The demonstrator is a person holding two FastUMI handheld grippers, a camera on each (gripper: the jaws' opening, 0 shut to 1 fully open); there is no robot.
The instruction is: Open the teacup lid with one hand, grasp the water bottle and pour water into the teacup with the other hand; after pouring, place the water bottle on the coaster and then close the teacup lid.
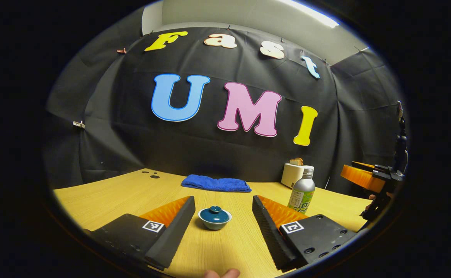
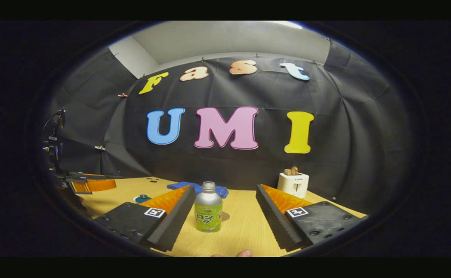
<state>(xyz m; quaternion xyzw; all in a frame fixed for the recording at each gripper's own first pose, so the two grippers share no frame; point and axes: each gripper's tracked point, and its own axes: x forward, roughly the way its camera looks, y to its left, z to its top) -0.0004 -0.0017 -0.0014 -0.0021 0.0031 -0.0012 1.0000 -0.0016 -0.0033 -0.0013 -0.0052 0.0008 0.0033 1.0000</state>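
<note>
Nothing is done yet: the lid (image 1: pixel 215 210) sits on the teacup (image 1: pixel 214 221) ahead of the wide-open left gripper (image 1: pixel 223 204); the bottle (image 2: pixel 208 212) stands untouched between the wide-open right gripper (image 2: pixel 225 204) fingers.

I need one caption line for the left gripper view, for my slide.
Left gripper open, aimed at the lidded teacup on the wooden table; water bottle stands to its right.

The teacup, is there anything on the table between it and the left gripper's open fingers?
Nothing visible: the lidded teacup sits on bare table straight ahead of the left gripper, between its open fingers. The water bottle stands off to the side.
</note>
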